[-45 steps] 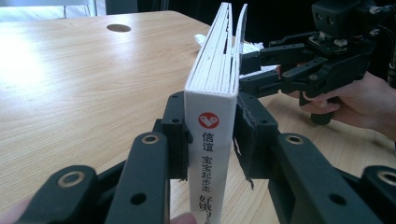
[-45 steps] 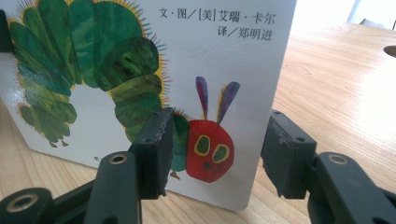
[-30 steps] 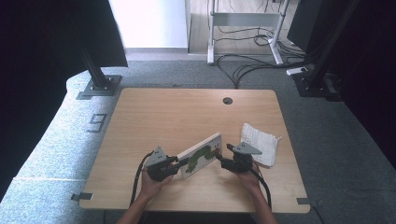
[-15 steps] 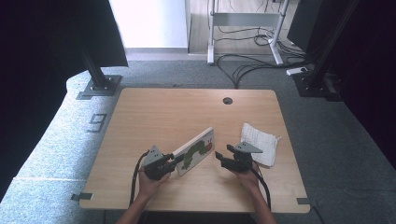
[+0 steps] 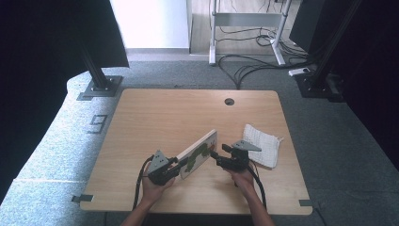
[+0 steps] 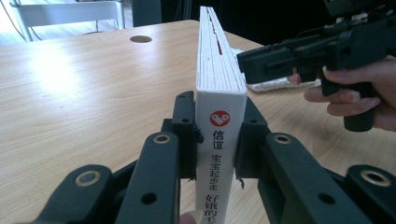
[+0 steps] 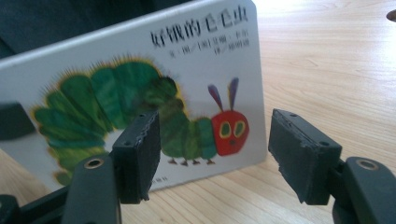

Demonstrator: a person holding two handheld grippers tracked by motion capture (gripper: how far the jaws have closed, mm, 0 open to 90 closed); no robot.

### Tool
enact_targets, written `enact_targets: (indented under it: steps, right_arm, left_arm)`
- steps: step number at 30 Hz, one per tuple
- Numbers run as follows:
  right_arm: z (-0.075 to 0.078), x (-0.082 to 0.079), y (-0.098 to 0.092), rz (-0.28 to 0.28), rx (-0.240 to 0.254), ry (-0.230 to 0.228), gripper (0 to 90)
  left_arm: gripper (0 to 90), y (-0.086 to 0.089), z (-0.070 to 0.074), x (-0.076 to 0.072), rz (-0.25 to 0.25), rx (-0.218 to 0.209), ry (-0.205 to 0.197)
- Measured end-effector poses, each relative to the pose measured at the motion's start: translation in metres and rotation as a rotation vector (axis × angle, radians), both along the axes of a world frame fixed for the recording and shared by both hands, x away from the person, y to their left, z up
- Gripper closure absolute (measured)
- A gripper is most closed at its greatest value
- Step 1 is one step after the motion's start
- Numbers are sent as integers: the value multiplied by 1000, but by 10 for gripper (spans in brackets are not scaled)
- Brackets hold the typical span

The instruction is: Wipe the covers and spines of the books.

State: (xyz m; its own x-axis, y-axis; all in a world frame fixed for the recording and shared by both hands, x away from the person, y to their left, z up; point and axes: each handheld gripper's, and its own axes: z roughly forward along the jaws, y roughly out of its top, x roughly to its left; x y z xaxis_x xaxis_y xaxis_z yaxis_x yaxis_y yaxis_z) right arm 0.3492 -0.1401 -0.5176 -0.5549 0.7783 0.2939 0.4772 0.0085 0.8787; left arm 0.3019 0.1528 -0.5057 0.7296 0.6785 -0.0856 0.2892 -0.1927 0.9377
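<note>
Book [image 7: 140, 84] left end cut off; spine [image 6: 219, 158] text cropped below.

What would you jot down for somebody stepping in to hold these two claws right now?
Left claw: shut on the spine of the white cardboard picture book with a green caterpillar on its cover, holding it on edge above the light wooden table.
Right claw: open, facing the cover, not touching it.
White knitted cloth: lying flat on the table beyond the right claw.
Done: book gripped and stood up.
Left: probably bring the right claw onto the book; it is closed so far.
</note>
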Motion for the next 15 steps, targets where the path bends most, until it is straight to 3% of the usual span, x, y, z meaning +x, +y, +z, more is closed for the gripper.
enact_targets:
  steps: [5,15]
  right_arm:
    - [11,0,4,-13,38,2,330]
    - [30,2,18,-10,49,21,331]
  left_arm:
    - [740,-2,-2,-3,4,5,-8]
    - [738,-15,-4,-10,-6,47,-32]
